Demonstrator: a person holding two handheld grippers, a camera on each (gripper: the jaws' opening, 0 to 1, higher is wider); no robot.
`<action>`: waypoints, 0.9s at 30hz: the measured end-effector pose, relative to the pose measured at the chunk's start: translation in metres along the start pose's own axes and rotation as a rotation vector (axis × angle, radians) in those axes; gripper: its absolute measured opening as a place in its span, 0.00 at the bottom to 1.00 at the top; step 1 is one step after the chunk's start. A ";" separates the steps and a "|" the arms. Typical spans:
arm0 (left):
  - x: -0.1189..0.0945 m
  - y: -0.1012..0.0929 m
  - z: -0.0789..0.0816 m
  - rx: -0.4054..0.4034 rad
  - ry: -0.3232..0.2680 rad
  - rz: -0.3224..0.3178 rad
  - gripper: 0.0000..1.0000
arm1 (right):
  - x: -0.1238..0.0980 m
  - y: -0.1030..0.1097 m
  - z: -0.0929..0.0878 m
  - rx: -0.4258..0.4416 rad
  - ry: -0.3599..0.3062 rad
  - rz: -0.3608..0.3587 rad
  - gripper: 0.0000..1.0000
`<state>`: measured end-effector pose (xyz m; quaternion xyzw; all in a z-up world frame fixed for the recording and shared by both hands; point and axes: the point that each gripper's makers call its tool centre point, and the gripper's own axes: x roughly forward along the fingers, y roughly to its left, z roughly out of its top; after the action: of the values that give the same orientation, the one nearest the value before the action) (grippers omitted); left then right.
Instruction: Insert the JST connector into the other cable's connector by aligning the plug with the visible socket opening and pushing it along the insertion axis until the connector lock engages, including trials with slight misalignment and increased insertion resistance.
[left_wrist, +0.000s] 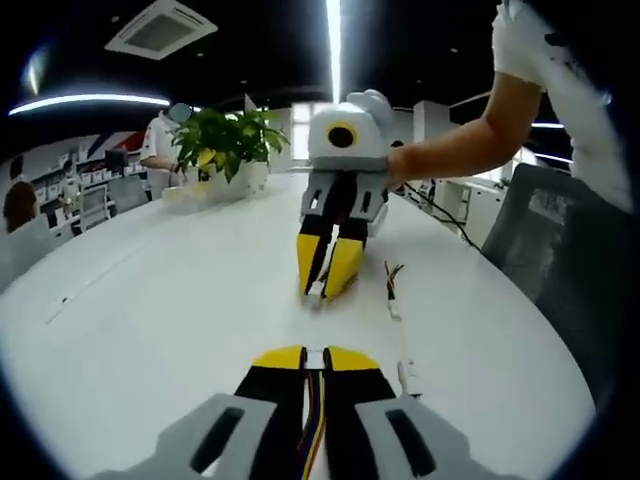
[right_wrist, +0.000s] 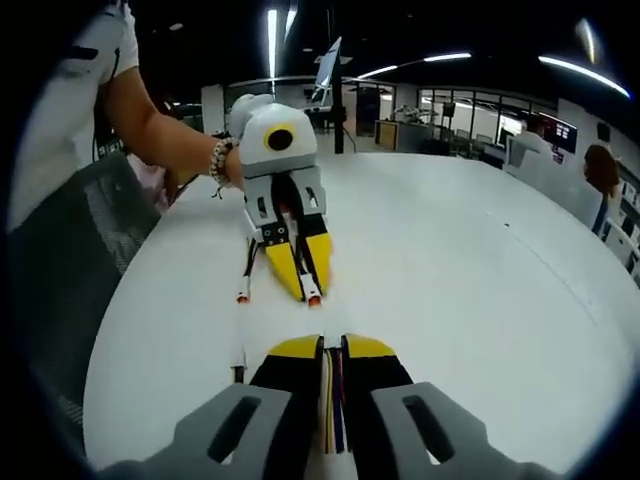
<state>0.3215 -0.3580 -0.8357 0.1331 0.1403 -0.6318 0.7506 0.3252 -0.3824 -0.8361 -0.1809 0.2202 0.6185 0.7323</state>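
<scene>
My left gripper (left_wrist: 315, 352) is shut on a cable of thin coloured wires (left_wrist: 313, 430), whose small white connector (left_wrist: 316, 357) pokes out between the yellow tips. Facing it across a short gap, my right gripper (left_wrist: 325, 290) hangs tip-down over the white table (left_wrist: 150, 300), with a pale connector end at its tips. In the right gripper view, my right gripper (right_wrist: 332, 342) is shut on striped wires (right_wrist: 331, 410). The left gripper (right_wrist: 305, 290) opposite shows a small red-tipped connector (right_wrist: 313, 298) at its tips. The two connectors are apart.
Loose cables lie beside the grippers (left_wrist: 392, 290), (left_wrist: 405, 375), (right_wrist: 244, 275). A potted plant (left_wrist: 225, 145) stands at the table's far end. A grey chair (left_wrist: 560, 230) and the person's arm (left_wrist: 450, 140) are at the table's edge.
</scene>
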 end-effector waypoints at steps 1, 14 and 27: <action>-0.001 -0.002 0.001 -0.002 -0.002 -0.006 0.00 | 0.000 0.002 0.002 -0.009 -0.002 0.011 0.04; 0.001 -0.010 0.010 0.033 -0.009 -0.046 0.00 | 0.009 0.019 0.008 -0.093 0.026 0.086 0.04; 0.006 -0.011 0.009 0.044 0.012 -0.063 0.00 | 0.015 0.020 0.006 -0.126 0.060 0.106 0.04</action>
<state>0.3116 -0.3687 -0.8298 0.1491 0.1351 -0.6572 0.7264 0.3083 -0.3629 -0.8391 -0.2331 0.2120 0.6633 0.6788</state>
